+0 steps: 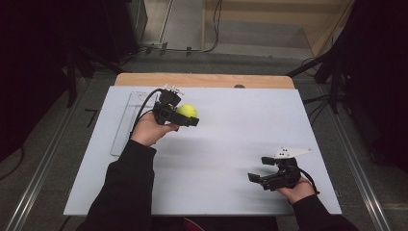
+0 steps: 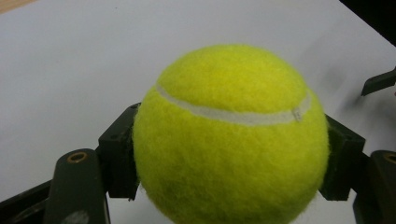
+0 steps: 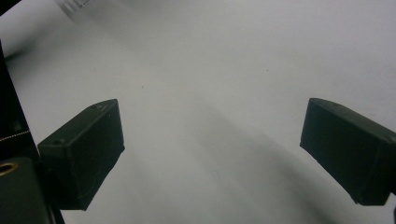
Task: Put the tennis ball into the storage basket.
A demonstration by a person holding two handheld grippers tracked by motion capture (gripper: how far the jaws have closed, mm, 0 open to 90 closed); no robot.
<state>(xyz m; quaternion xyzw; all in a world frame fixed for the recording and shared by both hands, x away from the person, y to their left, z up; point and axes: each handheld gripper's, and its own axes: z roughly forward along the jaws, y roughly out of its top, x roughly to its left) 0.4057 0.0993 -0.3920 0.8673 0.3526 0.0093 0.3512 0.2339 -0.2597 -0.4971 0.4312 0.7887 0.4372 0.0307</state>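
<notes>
Ball (image 1: 186,110) clamped, left hand-held gripper (image 1: 185,115) raised, level.

Count of items on view:

Tennis balls: one, yellow-green with a white seam, tennis ball (image 1: 186,110) at 10 o'clock on the bench.

Tongs: two sets, each with two black jaws. Left tongs (image 1: 185,117) at 10 o'clock; right tongs (image 1: 260,169) at 4 o'clock.

Hands: two, one per set of tongs.

Benches: one, a wooden bench (image 1: 202,80) carrying one white sheet (image 1: 226,139).

Clear flat plates: one, clear plate (image 1: 122,127) at 9 o'clock on the sheet.

Grey three-cornered plates: one, on the right tongs.
</notes>
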